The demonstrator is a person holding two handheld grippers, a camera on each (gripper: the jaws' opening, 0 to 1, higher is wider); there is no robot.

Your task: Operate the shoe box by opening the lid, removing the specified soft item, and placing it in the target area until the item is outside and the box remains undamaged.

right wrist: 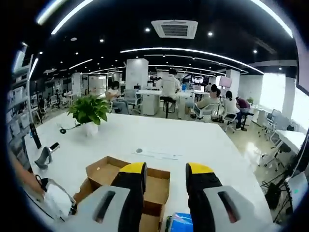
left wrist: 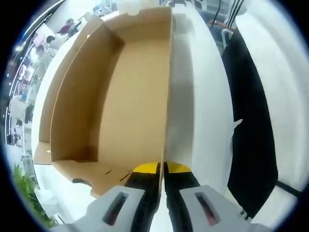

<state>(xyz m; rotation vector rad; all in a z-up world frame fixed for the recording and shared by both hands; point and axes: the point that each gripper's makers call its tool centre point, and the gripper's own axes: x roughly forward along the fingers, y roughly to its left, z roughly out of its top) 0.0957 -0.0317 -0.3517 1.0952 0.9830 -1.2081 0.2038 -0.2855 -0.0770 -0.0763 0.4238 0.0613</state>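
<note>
White bench (right wrist: pixel 193 140): broad, carrying all items. Open brown cardboard shoe box (left wrist: pixel 116 96): interior bare, one wall clamped edge-on by left gripper (left wrist: pixel 161 181), jaws narrow. Potted green plant (right wrist: pixel 89 112): far left. Right gripper (right wrist: pixel 166 186): jaws wide, holding nothing, above box. Small blue item (right wrist: pixel 181 223): near edge, beside box.

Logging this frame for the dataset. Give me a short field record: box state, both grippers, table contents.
box: cardboard box, open, its inside bare as far as it shows
left hand-held gripper: shut on the box's side wall
right hand-held gripper: open, holding nothing, above a second open cardboard box
table: white, with a potted plant
soft item: cannot tell
blue object: partly hidden
</note>
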